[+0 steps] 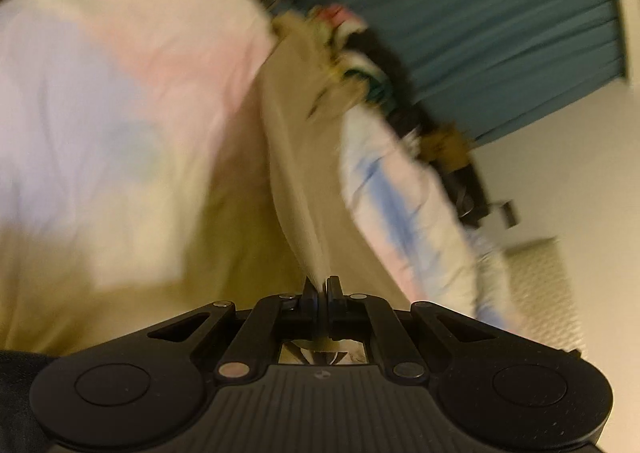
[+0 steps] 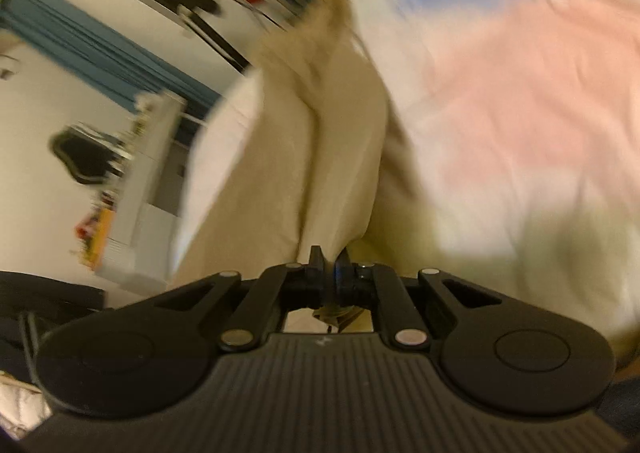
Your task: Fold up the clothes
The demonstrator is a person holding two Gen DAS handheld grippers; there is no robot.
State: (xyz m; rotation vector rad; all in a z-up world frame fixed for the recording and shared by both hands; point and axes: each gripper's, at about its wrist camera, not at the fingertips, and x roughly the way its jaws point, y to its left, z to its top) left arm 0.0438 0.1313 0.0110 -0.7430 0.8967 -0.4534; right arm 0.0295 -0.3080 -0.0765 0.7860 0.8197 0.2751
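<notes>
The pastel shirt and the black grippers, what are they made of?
The shirt looks like soft, matte cotton-type cloth: it creases and drapes, with pink, blue and cream dye patches. Blur hides the weave. The left gripper and right gripper look like hard black matte plastic with ribbed bodies and shiny metal pins.

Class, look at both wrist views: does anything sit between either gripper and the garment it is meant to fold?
Nothing visible does. The left gripper is already shut on a cream fold of the garment, and the right gripper is shut on another fold of it. Both views are motion-blurred, and no landing surface shows.
</notes>
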